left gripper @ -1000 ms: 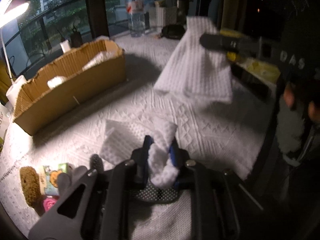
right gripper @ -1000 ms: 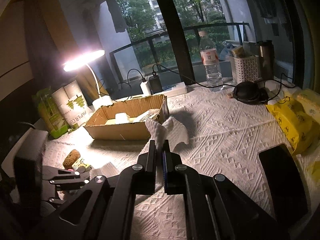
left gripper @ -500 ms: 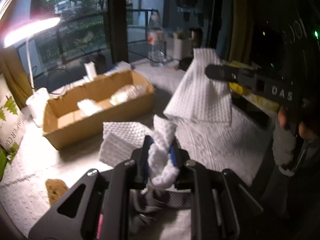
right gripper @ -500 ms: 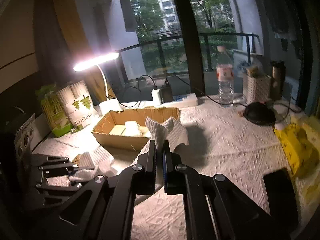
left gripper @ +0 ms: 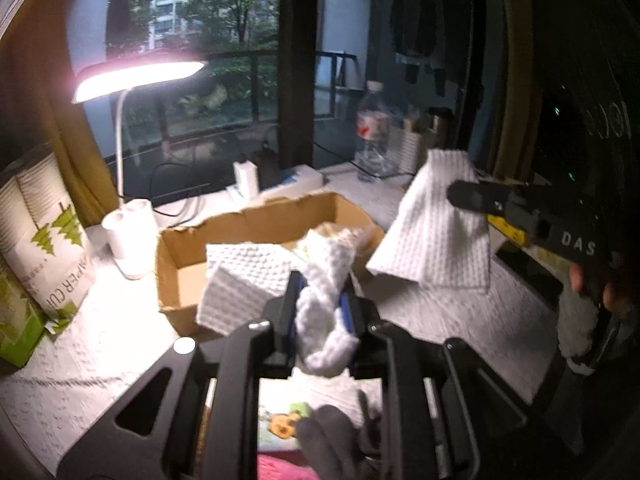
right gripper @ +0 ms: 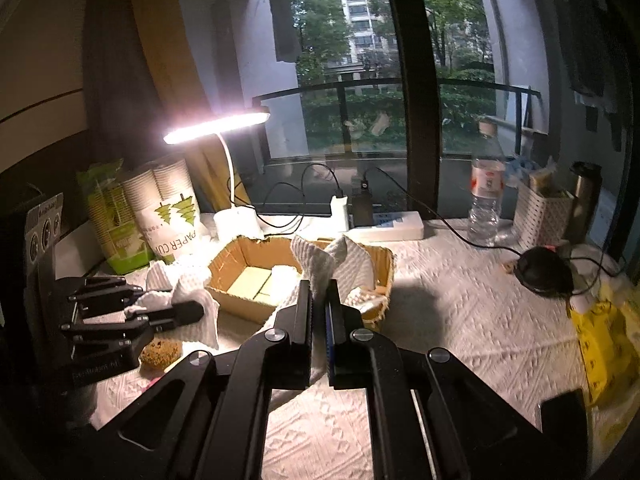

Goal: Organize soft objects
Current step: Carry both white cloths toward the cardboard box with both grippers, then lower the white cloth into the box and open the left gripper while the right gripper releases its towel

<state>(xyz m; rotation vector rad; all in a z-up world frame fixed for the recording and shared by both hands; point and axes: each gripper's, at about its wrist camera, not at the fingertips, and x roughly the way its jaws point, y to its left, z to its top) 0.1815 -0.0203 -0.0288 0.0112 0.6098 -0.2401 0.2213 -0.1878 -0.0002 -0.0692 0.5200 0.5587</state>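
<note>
Two handheld grippers each pinch a white cloth. The left gripper (left gripper: 320, 312) is clamped tight on a bunched, waffled cloth (left gripper: 326, 276) between its fingers, and the right gripper (right gripper: 319, 320) is closed on a second cloth (right gripper: 320, 264) that drapes below them, both likely lifted clear for carrying. Just beyond the fingers sits one open cardboard box (right gripper: 236, 256), probably their destination, already holding pale folded items. Farther off stand one lit desk lamp (right gripper: 218, 124) and one water bottle (right gripper: 486, 196).
</note>
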